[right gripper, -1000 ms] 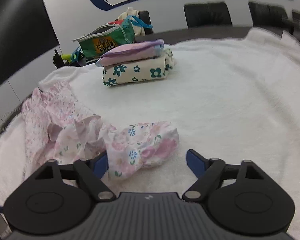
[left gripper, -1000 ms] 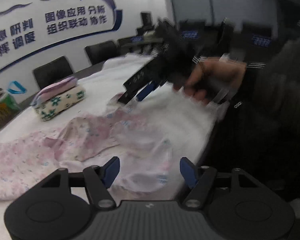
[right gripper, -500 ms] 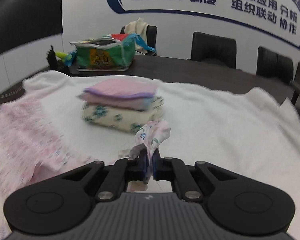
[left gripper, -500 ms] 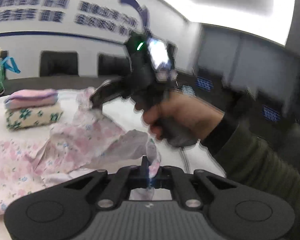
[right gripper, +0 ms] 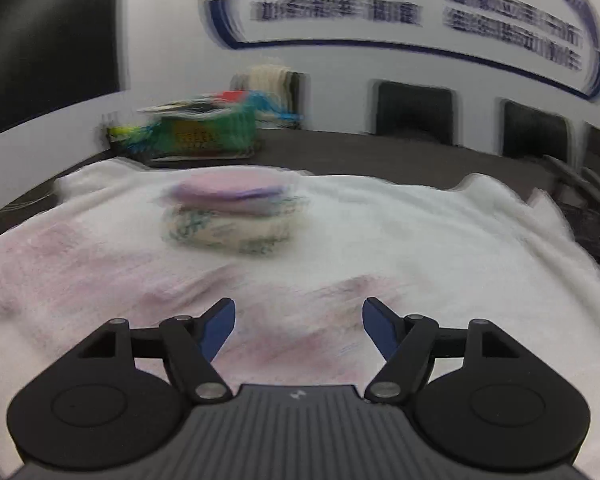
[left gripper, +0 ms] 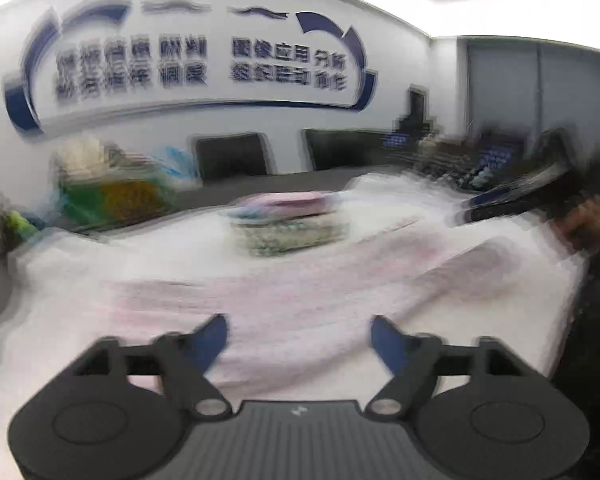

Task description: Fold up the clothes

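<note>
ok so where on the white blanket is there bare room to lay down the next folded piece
Bare white fleece blanket lies right of the stack of folded clothes, out to the blanket's ragged far right edge. The near and left side is crowded: the pink floral garment spreads there, under both open grippers, left and right. Behind the stack sits a green bag.

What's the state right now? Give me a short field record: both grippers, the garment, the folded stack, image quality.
left gripper: open, nothing between the fingers
right gripper: open, nothing between the fingers
pink floral garment: lying spread on the white cloth, held by neither gripper
folded stack: pink piece on top of a floral one, beyond the garment
green bag: on the dark table behind the stack
image quality: both views motion-blurred, fold lines not readable
</note>
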A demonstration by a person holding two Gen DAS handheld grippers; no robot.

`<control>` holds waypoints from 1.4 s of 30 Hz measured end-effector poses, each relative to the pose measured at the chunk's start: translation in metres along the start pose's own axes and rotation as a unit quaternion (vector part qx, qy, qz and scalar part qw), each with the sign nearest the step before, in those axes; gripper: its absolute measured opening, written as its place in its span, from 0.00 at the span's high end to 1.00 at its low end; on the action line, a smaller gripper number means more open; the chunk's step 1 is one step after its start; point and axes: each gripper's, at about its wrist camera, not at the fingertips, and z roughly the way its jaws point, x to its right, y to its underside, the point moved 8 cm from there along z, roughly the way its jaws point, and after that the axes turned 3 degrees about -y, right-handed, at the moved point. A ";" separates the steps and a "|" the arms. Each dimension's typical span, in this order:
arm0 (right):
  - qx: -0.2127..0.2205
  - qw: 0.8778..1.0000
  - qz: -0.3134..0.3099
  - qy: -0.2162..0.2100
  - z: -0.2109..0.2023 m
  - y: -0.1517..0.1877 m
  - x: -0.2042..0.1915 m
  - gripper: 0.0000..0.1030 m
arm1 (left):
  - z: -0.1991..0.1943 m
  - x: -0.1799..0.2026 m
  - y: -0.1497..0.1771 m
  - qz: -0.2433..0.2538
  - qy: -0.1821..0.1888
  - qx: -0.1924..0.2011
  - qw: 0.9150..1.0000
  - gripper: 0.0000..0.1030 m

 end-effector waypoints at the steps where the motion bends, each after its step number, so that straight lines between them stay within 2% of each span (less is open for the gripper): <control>1: 0.001 1.000 -0.023 -0.019 -0.003 0.010 -0.022 0.30 | 0.000 -0.021 0.008 0.033 -0.029 -0.002 0.999 0.21; 2: -0.002 0.998 -0.049 -0.034 -0.004 0.021 -0.042 0.30 | 0.005 -0.035 0.015 0.035 -0.048 -0.021 0.998 0.21; 4: -0.019 0.996 -0.078 -0.030 0.004 0.036 -0.056 0.30 | 0.013 -0.062 0.030 0.036 -0.084 -0.062 0.994 0.21; 7: -0.046 0.993 -0.111 -0.013 0.018 0.055 -0.066 0.30 | 0.038 -0.076 0.042 -0.044 -0.030 -0.103 0.993 0.22; 9: -0.064 0.990 -0.125 0.002 0.026 0.066 -0.067 0.31 | 0.046 -0.074 0.049 -0.067 -0.003 -0.114 0.991 0.32; 10: -0.069 0.990 -0.124 0.012 0.028 0.070 -0.060 0.33 | 0.047 -0.072 0.051 -0.067 0.005 -0.118 0.991 0.65; 11: -0.066 0.991 -0.115 0.011 0.028 0.073 -0.055 0.39 | 0.048 -0.069 0.052 -0.067 0.013 -0.122 0.990 0.96; 12: -0.065 0.993 -0.102 0.005 0.027 0.074 -0.051 0.64 | 0.049 -0.066 0.054 -0.068 0.020 -0.126 0.990 0.98; 14: -0.072 0.994 -0.086 0.010 0.024 0.074 -0.043 0.98 | 0.046 -0.060 0.054 -0.068 0.033 -0.130 0.989 1.00; 16: -0.064 0.993 -0.091 0.027 0.016 0.065 -0.037 0.99 | 0.038 -0.055 0.053 -0.067 0.043 -0.130 0.988 1.00; 18: -0.057 0.994 -0.093 0.026 0.001 0.060 -0.038 0.99 | 0.030 -0.051 0.051 -0.067 0.052 -0.130 0.988 1.00; 21: -0.073 0.990 -0.115 0.023 -0.016 0.064 -0.046 0.99 | 0.018 -0.044 0.048 -0.067 0.067 -0.130 0.987 1.00; 23: -0.094 0.987 -0.127 0.013 -0.020 0.070 -0.050 0.93 | 0.010 -0.040 0.061 -0.086 0.085 -0.136 0.983 0.86; 24: -0.094 0.987 -0.128 -0.002 -0.024 0.070 -0.054 0.83 | 0.006 -0.042 0.063 -0.091 0.083 -0.134 0.983 0.79; 25: -0.083 0.989 -0.124 -0.024 -0.028 0.066 -0.059 0.71 | 0.002 -0.045 0.065 -0.096 0.080 -0.130 0.984 0.64; 26: -0.062 0.990 -0.117 -0.051 -0.033 0.060 -0.064 0.40 | 0.000 -0.052 0.058 -0.112 0.080 -0.112 0.984 0.50; 27: -0.033 0.990 -0.108 -0.082 -0.038 0.051 -0.069 0.20 | -0.001 -0.058 0.050 -0.127 0.080 -0.092 0.984 0.45; 29: 0.016 0.988 -0.083 -0.131 -0.034 0.028 -0.078 0.14 | 0.004 -0.069 0.032 -0.164 0.091 -0.062 0.980 0.29; 31: 0.025 0.988 -0.008 -0.154 -0.003 0.009 -0.081 0.13 | 0.031 -0.070 0.020 -0.194 0.108 -0.073 0.972 0.30; 32: 0.005 0.985 0.030 -0.169 0.020 0.005 -0.083 0.16 | 0.044 -0.068 0.019 -0.193 0.097 -0.094 0.972 0.38; 33: -0.015 0.983 0.050 -0.177 0.043 0.003 -0.085 0.24 | 0.058 -0.067 0.019 -0.192 0.085 -0.115 0.971 0.51; 34: -0.034 0.983 0.058 -0.172 0.065 0.004 -0.086 0.29 | 0.065 -0.064 0.022 -0.186 0.090 -0.133 0.969 0.86; 35: -0.056 0.983 0.065 -0.163 0.085 0.006 -0.085 0.49 | 0.072 -0.060 0.024 -0.181 0.096 -0.151 0.967 0.97; 36: -0.080 0.980 0.075 -0.163 0.102 0.009 -0.085 0.86 | 0.073 -0.058 0.027 -0.185 0.103 -0.159 0.964 0.99; 37: -0.094 0.977 0.079 -0.173 0.109 0.012 -0.086 0.97 | 0.067 -0.057 0.028 -0.182 0.104 -0.151 0.966 1.00; 39: -0.093 0.975 0.059 -0.195 0.105 0.017 -0.095 0.98 | 0.042 -0.054 0.025 -0.168 0.110 -0.116 0.973 1.00; 40: -0.071 0.975 0.030 -0.208 0.089 0.017 -0.101 0.98 | 0.025 -0.051 0.022 -0.162 0.119 -0.093 0.975 1.00; 42: -0.030 0.968 -0.021 -0.248 0.049 0.022 -0.112 0.98 | -0.011 -0.037 0.025 -0.135 0.158 -0.050 0.977 1.00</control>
